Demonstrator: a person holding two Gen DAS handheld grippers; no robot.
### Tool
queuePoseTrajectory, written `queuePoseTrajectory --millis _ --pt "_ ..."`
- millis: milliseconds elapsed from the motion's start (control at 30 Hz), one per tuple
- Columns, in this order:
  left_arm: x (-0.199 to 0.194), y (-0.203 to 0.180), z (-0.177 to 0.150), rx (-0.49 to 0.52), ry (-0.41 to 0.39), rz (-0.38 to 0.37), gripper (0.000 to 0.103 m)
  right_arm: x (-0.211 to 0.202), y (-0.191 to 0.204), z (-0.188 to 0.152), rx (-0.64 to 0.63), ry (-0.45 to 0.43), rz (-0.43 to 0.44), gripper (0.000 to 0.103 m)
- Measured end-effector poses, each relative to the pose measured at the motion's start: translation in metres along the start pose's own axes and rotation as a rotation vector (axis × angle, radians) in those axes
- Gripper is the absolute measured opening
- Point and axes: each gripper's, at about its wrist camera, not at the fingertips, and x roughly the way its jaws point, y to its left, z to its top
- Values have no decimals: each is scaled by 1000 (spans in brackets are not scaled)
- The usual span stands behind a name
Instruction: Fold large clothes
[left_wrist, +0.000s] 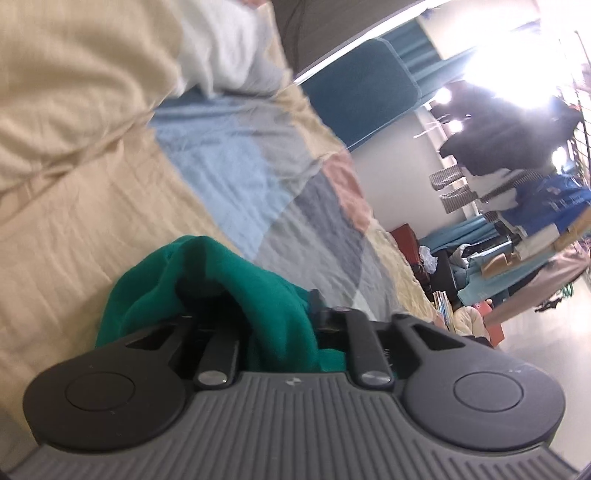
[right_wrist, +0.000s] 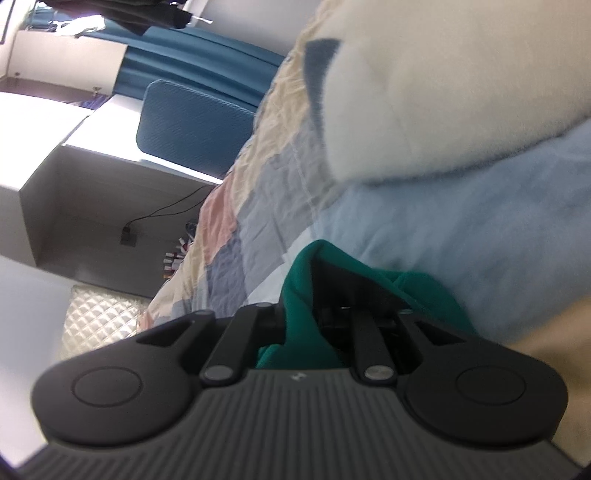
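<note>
Green garment (left_wrist: 236, 288) bunches between the left gripper (left_wrist: 255, 295) fingers, pinched tight; the right gripper (right_wrist: 314, 295) likewise clamps it above the patchwork quilt (left_wrist: 236, 162).

The right claw (right_wrist: 314, 291) is closed on a bunch of green cloth (right_wrist: 295, 306), which wraps over its fingers and hides their tips. Beyond the claw lies a patchwork quilt (right_wrist: 258, 206) of cream, blue, grey and pink squares. Up and to the claw's right a cream pillow (right_wrist: 443, 85) rests on the quilt. To the upper left stand a teal headboard (right_wrist: 184, 122), teal curtains (right_wrist: 192, 59) and a grey nightstand (right_wrist: 92, 206) with a black cable (right_wrist: 162, 210).
</note>
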Motion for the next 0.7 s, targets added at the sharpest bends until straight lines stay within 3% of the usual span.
queuePoseTrajectory --millis 33,67,100,267,400,533,700 --pt "-9 -5 -4 11 -14 -2 52 -8 6 -3 -17 -4 9 38" --pt "-20 -10 -10 18 -37 -3 61 -18 12 -6 -40 -10 21 59" --pt "-31 -15 -16 31 -58 1 62 -27 18 -9 -63 -15 32 73" --pt "-88 -38 -46 84 -164 22 74 -79 45 -31 -209 -31 26 74" --pt "-124 -51 -70 145 -217 56 75 -118 51 -51 -274 -18 47 74" --pt "-139 -61 -92 200 -210 81 75 -131 57 -71 -349 4 32 74" --pt "-117 -67 -101 199 -150 140 75 -111 59 -79 -383 46 -30 73"
